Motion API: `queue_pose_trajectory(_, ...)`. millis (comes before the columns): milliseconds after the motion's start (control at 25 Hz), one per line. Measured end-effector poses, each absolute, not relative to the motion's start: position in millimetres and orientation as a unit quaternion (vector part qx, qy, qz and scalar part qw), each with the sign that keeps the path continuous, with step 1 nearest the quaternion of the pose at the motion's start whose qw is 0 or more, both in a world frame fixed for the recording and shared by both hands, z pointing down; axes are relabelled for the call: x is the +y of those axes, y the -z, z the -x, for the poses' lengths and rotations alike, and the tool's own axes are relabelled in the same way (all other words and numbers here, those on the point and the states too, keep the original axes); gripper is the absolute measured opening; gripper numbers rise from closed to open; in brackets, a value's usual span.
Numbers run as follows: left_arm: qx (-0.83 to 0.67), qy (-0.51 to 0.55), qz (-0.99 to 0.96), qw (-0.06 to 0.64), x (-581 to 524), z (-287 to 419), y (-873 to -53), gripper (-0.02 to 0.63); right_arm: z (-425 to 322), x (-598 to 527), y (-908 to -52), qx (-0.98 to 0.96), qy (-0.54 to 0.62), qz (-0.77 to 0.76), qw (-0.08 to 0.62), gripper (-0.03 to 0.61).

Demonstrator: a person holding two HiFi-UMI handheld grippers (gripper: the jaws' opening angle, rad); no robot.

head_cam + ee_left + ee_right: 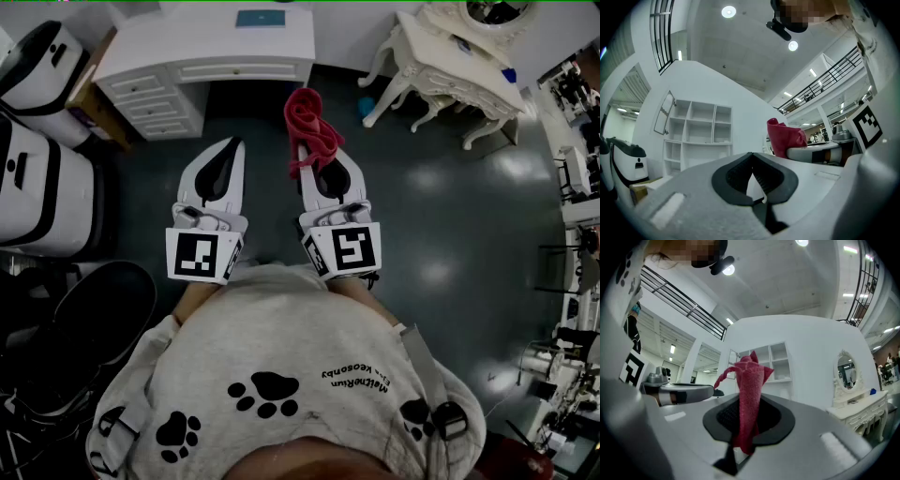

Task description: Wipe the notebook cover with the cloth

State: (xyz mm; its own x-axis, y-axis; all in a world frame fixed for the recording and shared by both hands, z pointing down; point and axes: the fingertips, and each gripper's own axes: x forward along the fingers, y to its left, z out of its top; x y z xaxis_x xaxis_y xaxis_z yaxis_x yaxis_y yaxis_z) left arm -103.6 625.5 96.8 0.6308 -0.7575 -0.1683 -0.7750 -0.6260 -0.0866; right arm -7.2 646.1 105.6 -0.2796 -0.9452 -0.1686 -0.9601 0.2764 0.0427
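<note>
Red cloth [751, 376] is pinched between the closed jaws of the right hand-held gripper [748, 397], its loose end bunching up past the tips. The left hand-held gripper [752, 155] is just beside it, tips together and holding nothing. Both hang over dark floor [441, 206]. Ahead, well apart, a flat blue rectangle [260, 18] lies on a white desk surface [206, 42]; I cannot tell whether it is the notebook. An ornate white dressing table [450, 66] stands to the right.

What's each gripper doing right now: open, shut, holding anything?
Left gripper: shut, nothing between its jaws.
Right gripper: shut on the cloth.
</note>
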Motion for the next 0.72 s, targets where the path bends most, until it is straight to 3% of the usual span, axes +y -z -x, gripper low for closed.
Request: queue_pose_trajectory(720, 0.435, -0.049, 0.896, 0.081, 622, 82, -101, -0.002, -14, 640, -104, 0.803, -0.068, 0.587, 0.073, 0.048)
